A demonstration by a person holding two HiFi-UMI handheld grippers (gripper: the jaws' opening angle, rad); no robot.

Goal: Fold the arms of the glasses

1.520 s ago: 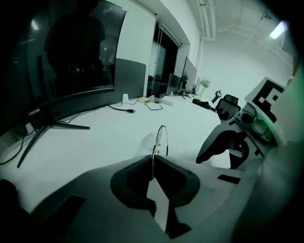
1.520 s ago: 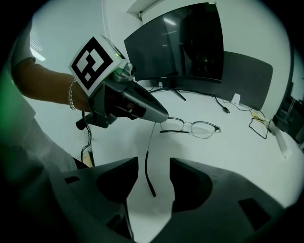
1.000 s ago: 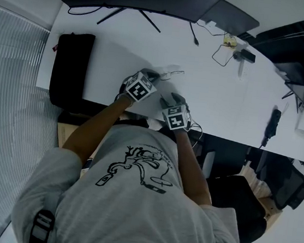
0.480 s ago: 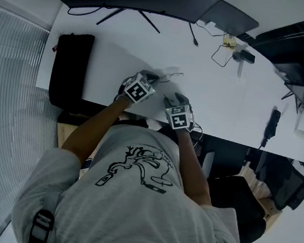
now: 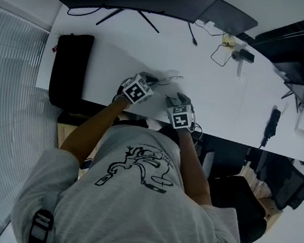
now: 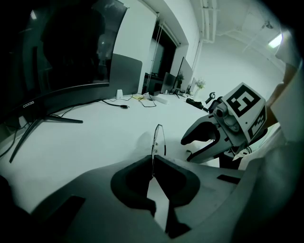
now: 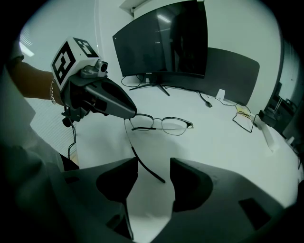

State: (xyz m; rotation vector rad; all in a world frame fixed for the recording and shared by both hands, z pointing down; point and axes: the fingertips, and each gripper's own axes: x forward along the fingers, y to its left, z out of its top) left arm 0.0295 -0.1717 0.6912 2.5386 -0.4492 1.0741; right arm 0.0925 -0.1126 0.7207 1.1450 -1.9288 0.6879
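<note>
Thin metal wire is showing between the left claw (image 6: 153,173) jaws, which are standing nearly together and pinching the glasses (image 7: 161,124) at the corner where front meets hinge. The frame is standing up out of that claw, edge-on to it, lenses running straight away from its tip over the white bench (image 7: 223,147).

The right claw (image 7: 153,163) is gaping wide and gripping nothing. Here is the relation that matters: the open arm (image 7: 142,163) is running from the pinched hinge straight back toward the right claw, long axis nearly in line with the way that claw is pointing. Its dark tip is reaching into the gap, looking nearer the right pad than the left and touching neither as far as I can tell.

So the right claw is the one placed to do the folding, with the left acting as the anchor. I'm judging that the coming move is a sideways sweep to swing that arm across behind the lenses. The lenses are lying ahead of the right claw, stretching across its view. The risk I'm seeing is that slim wire twisting in the left claw's pinch.
</note>
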